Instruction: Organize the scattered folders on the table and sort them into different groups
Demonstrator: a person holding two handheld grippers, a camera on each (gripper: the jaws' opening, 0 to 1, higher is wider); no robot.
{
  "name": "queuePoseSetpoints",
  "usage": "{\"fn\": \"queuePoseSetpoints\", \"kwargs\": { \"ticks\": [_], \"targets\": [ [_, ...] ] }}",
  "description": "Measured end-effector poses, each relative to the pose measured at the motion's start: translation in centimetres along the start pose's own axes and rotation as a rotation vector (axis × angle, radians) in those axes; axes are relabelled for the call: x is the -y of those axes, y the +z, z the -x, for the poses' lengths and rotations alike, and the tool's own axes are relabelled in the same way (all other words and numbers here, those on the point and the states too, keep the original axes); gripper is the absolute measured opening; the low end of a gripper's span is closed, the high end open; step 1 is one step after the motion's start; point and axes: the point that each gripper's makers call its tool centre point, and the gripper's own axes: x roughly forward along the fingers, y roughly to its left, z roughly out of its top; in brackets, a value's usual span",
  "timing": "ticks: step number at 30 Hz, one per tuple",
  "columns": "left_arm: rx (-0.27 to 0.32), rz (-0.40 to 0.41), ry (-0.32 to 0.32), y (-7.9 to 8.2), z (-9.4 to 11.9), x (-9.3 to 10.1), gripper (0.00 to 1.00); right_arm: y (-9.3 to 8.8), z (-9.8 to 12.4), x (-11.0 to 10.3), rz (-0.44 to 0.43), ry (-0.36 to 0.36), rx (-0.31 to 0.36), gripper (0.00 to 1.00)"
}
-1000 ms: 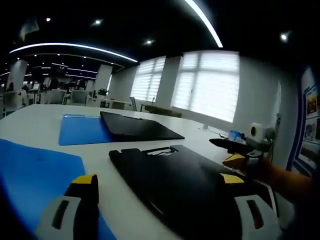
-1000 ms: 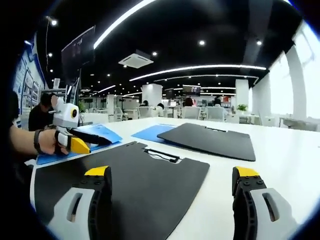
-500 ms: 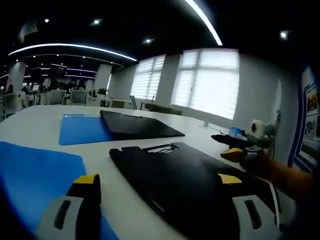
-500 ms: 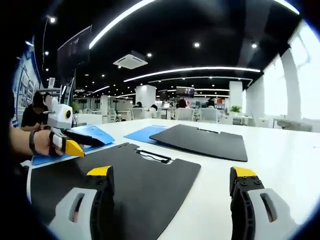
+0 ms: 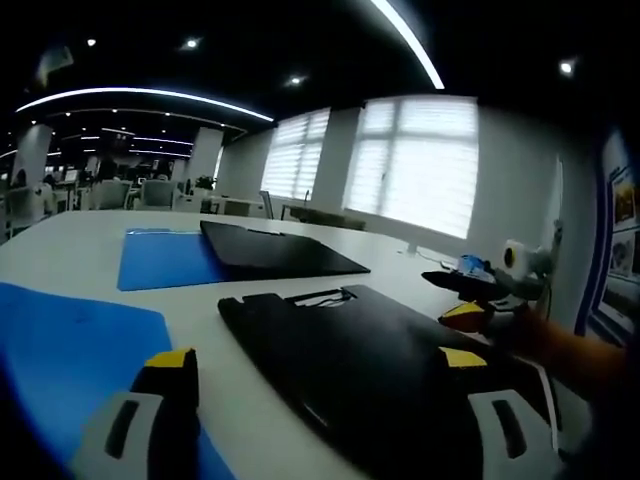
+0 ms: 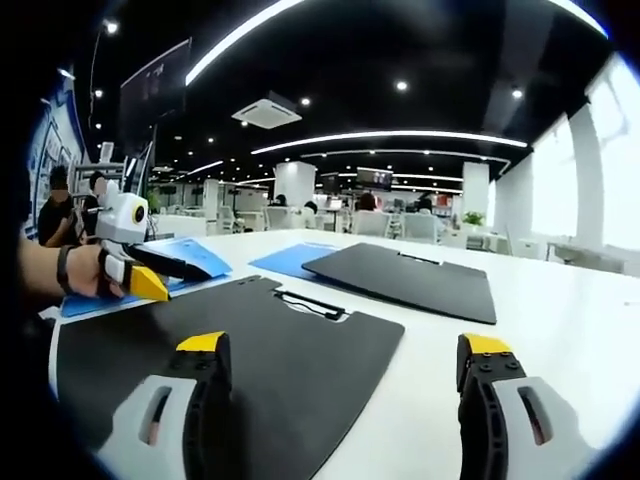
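A black clipboard folder [image 5: 360, 345] lies on the white table [image 5: 90, 235] just ahead of both grippers, its clip end pointing away. My left gripper [image 5: 320, 380] is open, with its right jaw over the black folder and its left jaw over a near blue folder [image 5: 70, 345]. My right gripper [image 6: 340, 365] is open too, and its left jaw hangs over the same black folder [image 6: 240, 335]. Farther off, a second black folder [image 5: 280, 255] rests partly on another blue folder [image 5: 160, 260]. The left gripper [image 6: 150, 270] hovers above the near blue folder [image 6: 190, 258], held by a hand.
The right gripper [image 5: 470, 295] and a person's forearm come in from the right of the left gripper view. Bare white table [image 6: 560, 300] stretches to the right of the far black folder [image 6: 410, 280]. Desks, chairs and people stand in the background.
Both views have swayed slightly with the hands. The folders lie where they were, and both grippers stay open.
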Motion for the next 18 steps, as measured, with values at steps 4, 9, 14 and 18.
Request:
{"fn": "queuePoseSetpoints", "kwargs": {
  "ticks": [4, 9, 14, 18],
  "targets": [
    [0.005, 0.006, 0.001, 0.1, 0.0, 0.0, 0.98, 0.3, 0.0, 0.6, -0.025, -0.025, 0.020, 0.96],
    [0.008, 0.010, 0.001, 0.1, 0.1, 0.0, 0.98, 0.5, -0.1, 0.7, -0.054, -0.026, 0.029, 0.99],
    [0.013, 0.024, -0.004, 0.3, 0.1, 0.1, 0.99, 0.5, -0.1, 1.3, -0.092, -0.042, 0.031, 0.99],
    [-0.003, 0.033, -0.011, 0.9, 0.1, -0.2, 0.99, 0.5, -0.1, 1.6, -0.094, -0.048, 0.032, 0.99]
  ]
}}
